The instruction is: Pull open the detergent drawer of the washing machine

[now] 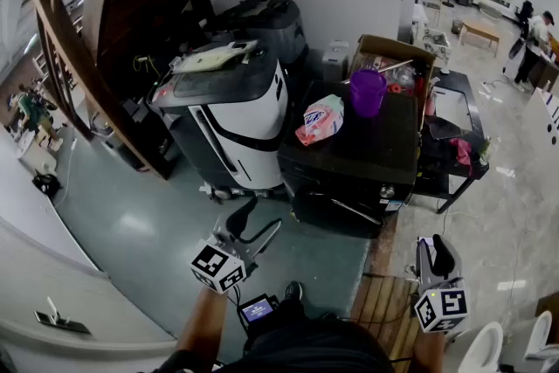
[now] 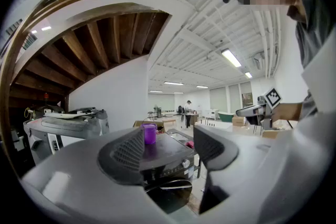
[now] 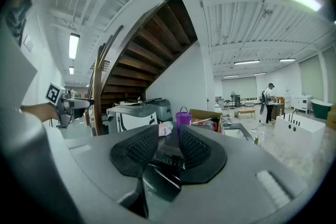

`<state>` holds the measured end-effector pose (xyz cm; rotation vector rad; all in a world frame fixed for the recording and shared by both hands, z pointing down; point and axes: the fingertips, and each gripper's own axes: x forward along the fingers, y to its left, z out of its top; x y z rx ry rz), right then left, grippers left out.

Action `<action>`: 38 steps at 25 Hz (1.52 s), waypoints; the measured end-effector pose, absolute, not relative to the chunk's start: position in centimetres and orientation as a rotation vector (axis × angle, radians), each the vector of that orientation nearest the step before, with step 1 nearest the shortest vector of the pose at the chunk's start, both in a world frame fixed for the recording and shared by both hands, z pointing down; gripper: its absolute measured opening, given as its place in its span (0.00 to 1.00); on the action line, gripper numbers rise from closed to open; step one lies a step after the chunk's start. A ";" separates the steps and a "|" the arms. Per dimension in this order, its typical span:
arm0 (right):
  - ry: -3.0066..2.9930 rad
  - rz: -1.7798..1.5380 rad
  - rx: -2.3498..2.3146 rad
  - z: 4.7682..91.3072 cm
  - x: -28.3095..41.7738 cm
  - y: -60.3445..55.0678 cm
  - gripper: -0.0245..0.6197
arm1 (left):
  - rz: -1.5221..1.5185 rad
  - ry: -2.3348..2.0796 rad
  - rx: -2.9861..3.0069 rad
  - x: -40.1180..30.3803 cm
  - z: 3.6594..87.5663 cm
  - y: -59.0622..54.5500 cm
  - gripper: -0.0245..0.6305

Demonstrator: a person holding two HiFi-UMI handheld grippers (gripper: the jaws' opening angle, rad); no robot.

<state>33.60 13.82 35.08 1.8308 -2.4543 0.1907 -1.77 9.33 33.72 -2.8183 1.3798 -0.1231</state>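
Well short of the washing machine [image 1: 349, 155], both tongs hang over the floor and point about level at its front. The left tongs [image 2: 168, 145] have their jaws apart with only air between them, and the machine's dark front shows far off through the gap. The right tongs [image 3: 168, 140] have their jaws closer, with a narrow slot between the ribbed pads, and grip nothing. Neither pair touches the machine.

Green floor [image 1: 314, 253] lies between the left tongs and the machine. A slatted wooden mat [image 1: 384, 303] lies between the right tongs and the machine.

The detergent drawer belongs in the control strip [image 2: 170, 168] along the top of the machine's front, above the round door [image 1: 336, 210]. It is too small and dark to pick out, and the strip looks flush.

On the machine's lid stand a purple bucket [image 1: 368, 92] and a pink-and-white bag [image 1: 320, 120], near each other. Just left of the machine is a white and grey appliance [image 1: 229, 113]. Behind the machine sits an open cardboard box [image 1: 393, 55], and to its right a black table [image 1: 454, 113]. A wooden staircase [image 1: 79, 39] curves overhead, left of the machine. Far beyond the table stands a person [image 1: 534, 35].
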 end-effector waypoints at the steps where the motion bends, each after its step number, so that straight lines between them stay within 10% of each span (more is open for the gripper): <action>1: -2.466 0.184 1.797 34.9 33.5 13.3 0.20 | -0.108 1.416 -2.805 -2.0 33.8 9.6 0.52; 38: -2.501 0.239 1.766 34.4 27.2 4.8 0.20 | -0.168 1.483 -2.915 -7.6 39.0 1.1 0.52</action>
